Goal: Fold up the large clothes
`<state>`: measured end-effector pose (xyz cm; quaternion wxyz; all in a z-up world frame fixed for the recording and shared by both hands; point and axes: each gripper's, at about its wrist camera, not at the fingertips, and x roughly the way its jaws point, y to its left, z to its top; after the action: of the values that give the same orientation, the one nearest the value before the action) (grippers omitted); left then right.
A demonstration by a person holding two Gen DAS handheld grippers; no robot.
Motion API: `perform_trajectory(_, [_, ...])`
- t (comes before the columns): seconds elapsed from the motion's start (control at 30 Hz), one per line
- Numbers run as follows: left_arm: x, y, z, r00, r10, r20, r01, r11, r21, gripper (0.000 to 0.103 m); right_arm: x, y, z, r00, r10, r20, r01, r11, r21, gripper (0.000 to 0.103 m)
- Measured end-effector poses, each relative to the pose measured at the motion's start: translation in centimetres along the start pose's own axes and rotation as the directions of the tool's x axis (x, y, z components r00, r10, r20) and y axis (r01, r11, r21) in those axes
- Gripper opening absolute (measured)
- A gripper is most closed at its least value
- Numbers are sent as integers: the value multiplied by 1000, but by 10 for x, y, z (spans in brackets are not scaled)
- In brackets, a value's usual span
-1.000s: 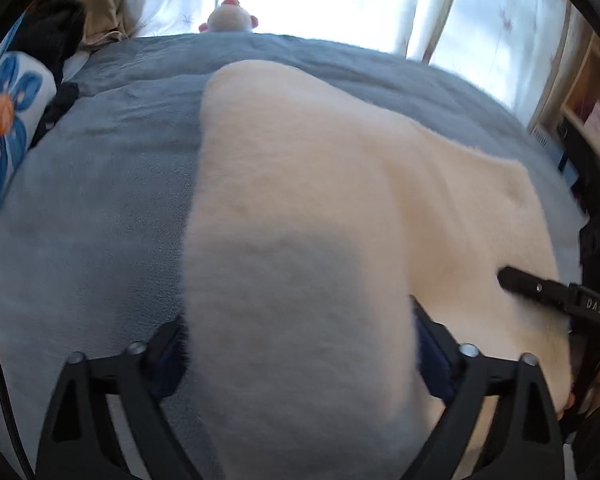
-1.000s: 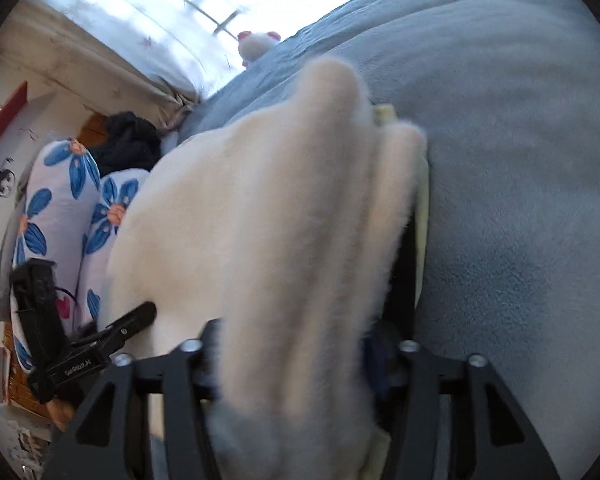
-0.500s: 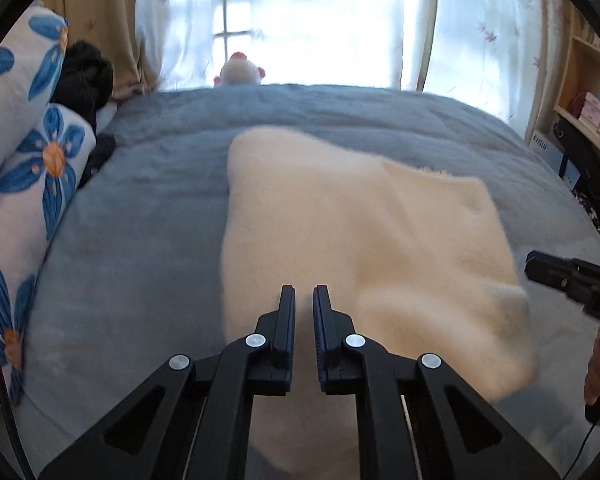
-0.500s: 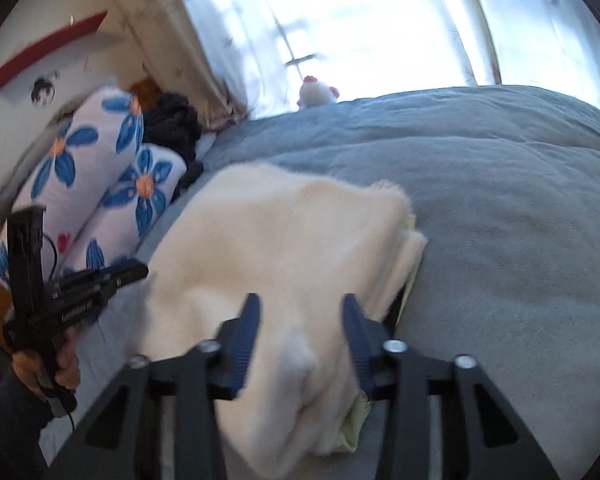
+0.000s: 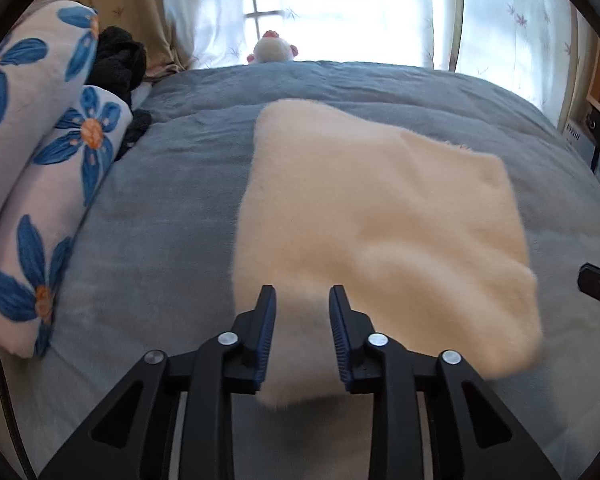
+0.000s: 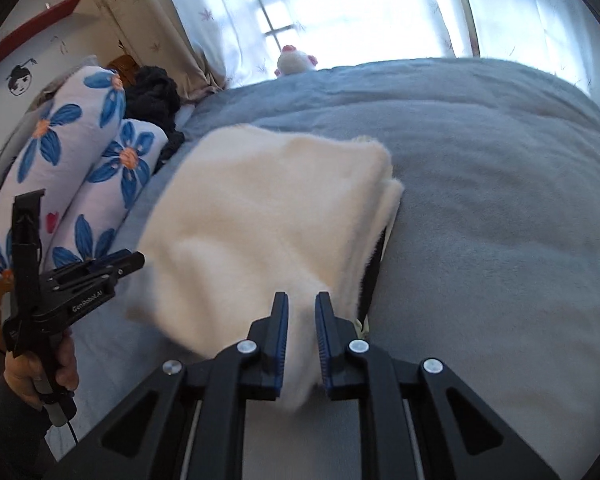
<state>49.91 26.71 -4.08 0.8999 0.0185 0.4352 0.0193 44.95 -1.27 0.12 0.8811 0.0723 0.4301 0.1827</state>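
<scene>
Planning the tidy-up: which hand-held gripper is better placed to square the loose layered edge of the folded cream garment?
Probably the right hand-held gripper: the cream garment's stacked edge lies just beside its fingertips; the left hand-held gripper faces the smooth side.

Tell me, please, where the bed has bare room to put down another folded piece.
Bare grey blanket lies right of the cream folded garment, and behind it toward the window. The strip between garment and flowered pillows is narrower. The pillow side is crowded.

A folded cream garment (image 5: pixel 380 220) lay on the grey bed (image 5: pixel 160 220). The left gripper (image 5: pixel 302 300) hung above its near edge, jaws just reopened slightly, nothing between them. Floral pillows (image 5: pixel 48 168) lay left; a plush toy (image 5: pixel 274 47) sat by the window.
</scene>
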Motion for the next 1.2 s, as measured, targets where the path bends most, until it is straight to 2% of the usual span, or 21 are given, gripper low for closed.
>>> perform_trajectory(0.1, [-44,-4,-9,1000,8,29,-7,1000,-12,35,-49,9,-7,1000,16,-6,-16,1000,10,14])
perform_trajectory(0.17, [-81,-7,-16,999,-1,45,3,1000,-31,66,-79,10,-13,999,32,-29,-31,999,32,14])
perform_trajectory(0.2, [-107,-11,-21,998,2,69,1,999,-43,72,-99,13,-17,998,50,-33,-48,998,46,14])
perform_trajectory(0.27, [-146,-16,-28,993,3,116,3,999,-52,75,-135,21,-25,998,67,-20,-66,997,49,16])
perform_trajectory(0.33, [-191,-24,-37,989,-26,145,33,998,-48,77,-179,28,-35,997,71,12,-72,996,49,26])
perform_trajectory(0.43, [-253,-39,-57,982,-46,184,56,997,-50,88,-238,39,-55,994,84,63,-87,995,52,38])
perform_trajectory(0.57, [-317,-64,-91,971,-49,236,55,998,-18,92,-304,50,-89,994,31,109,-33,999,12,44])
perform_trajectory(0.63, [-343,-79,-114,970,-53,236,55,998,-4,94,-329,52,-110,993,-2,120,2,1000,0,50])
perform_trajectory(0.73, [-371,-105,-149,970,-71,233,66,997,29,94,-352,50,-145,990,-49,134,51,999,-13,53])
perform_trajectory(0.87, [-394,-142,-199,966,-44,254,27,997,70,94,-364,38,-193,984,-102,143,103,995,-3,53])
perform_trajectory(1.0, [-408,-178,-252,962,-3,271,-27,994,106,95,-362,19,-239,984,-137,113,132,990,45,53])
perform_trajectory(1.07, [-410,-190,-275,963,-1,270,-27,995,100,96,-361,11,-259,983,-153,98,146,987,71,53])
perform_trajectory(1.2, [-409,-210,-314,974,-8,225,-13,996,92,96,-361,1,-296,980,-185,78,178,980,90,53])
